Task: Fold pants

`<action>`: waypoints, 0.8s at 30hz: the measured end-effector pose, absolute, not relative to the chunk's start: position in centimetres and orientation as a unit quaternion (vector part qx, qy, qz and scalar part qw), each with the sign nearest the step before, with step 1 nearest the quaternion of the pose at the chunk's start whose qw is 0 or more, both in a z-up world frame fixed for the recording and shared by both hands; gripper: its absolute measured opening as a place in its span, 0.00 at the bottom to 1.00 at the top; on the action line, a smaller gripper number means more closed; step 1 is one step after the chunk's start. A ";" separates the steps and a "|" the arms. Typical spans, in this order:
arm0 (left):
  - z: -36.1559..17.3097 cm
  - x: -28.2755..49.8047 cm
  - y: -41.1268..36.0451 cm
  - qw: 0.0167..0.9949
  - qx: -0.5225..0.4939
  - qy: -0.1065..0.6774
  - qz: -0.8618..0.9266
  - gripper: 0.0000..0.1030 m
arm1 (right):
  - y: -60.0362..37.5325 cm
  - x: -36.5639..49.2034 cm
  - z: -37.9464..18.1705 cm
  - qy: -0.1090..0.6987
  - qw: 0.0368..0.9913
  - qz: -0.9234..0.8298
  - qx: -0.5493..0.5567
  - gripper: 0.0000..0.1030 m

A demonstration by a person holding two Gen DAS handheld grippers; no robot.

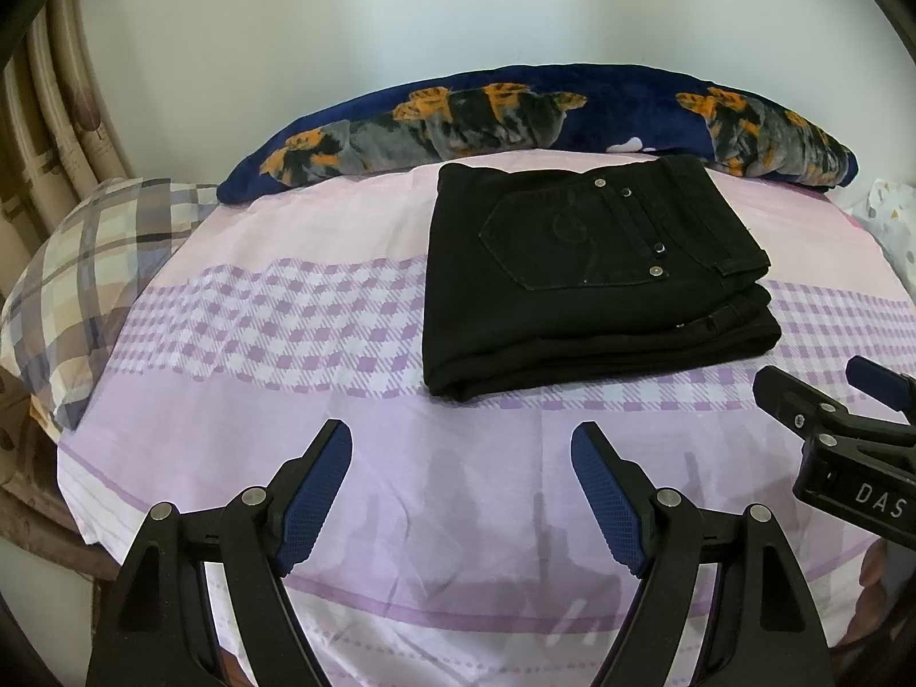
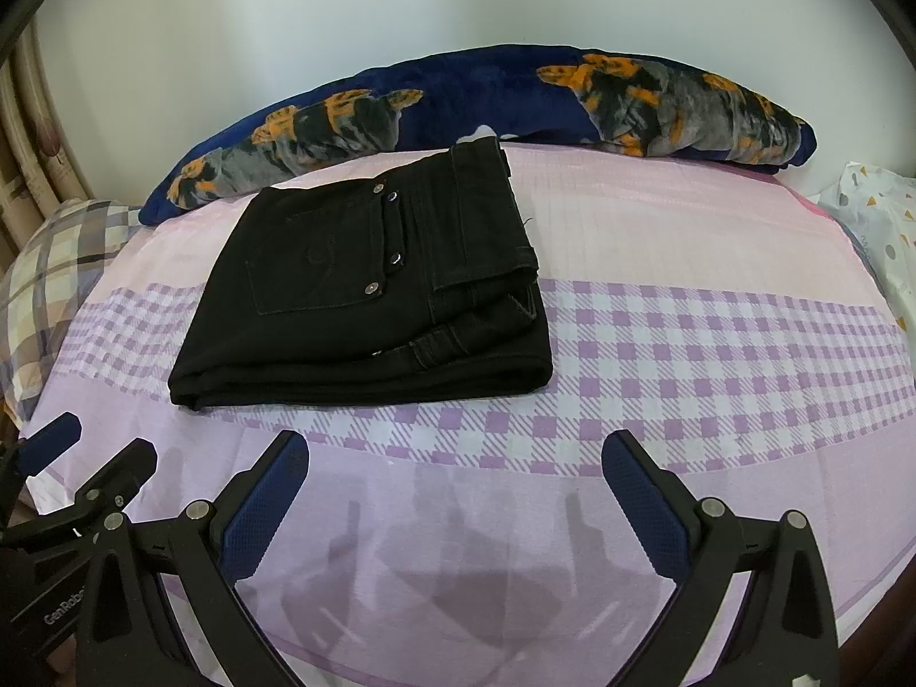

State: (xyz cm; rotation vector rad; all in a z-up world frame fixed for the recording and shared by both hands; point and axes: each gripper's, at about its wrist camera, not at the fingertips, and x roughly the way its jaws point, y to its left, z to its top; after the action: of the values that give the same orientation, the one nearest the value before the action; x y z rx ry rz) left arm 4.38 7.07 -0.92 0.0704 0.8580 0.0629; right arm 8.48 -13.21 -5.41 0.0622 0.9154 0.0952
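We are holding the left gripper (image 1: 461,446) and right gripper (image 2: 455,458) spread wide, gripping nothing, above the sheet (image 2: 687,263). The black pants (image 1: 578,280) are lying folded just beyond, long axis running left-right, waistband facing right, pocket upward, near the blue blanket (image 1: 601,109).

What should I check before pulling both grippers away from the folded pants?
1. Black pants folded into a compact stack: ok.
2. Left gripper open, holding nothing: ok.
3. Right gripper open, holding nothing: ok.
4. Both grippers apart from the pants: ok.
5. Stack lies fully on the bedsheet, short of the blue blanket: ok.
6. Layers hidden underneath lie even: cannot tell.
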 end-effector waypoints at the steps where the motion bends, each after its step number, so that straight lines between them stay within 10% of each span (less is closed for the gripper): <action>1: -0.9 4.4 7.0 0.908 0.034 0.416 0.031 0.77 | -13.2 8.5 -5.5 0.442 0.896 0.046 0.030 0.99; 24: -0.2 4.4 7.0 0.910 0.040 0.411 0.028 0.77 | -13.5 8.6 -5.4 0.442 0.895 0.045 0.031 0.99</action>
State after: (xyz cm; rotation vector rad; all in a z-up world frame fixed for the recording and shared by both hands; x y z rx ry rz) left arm 4.41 7.05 -0.18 0.0816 0.8478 0.0586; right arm 8.57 -13.53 -5.44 0.0639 0.9169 0.0929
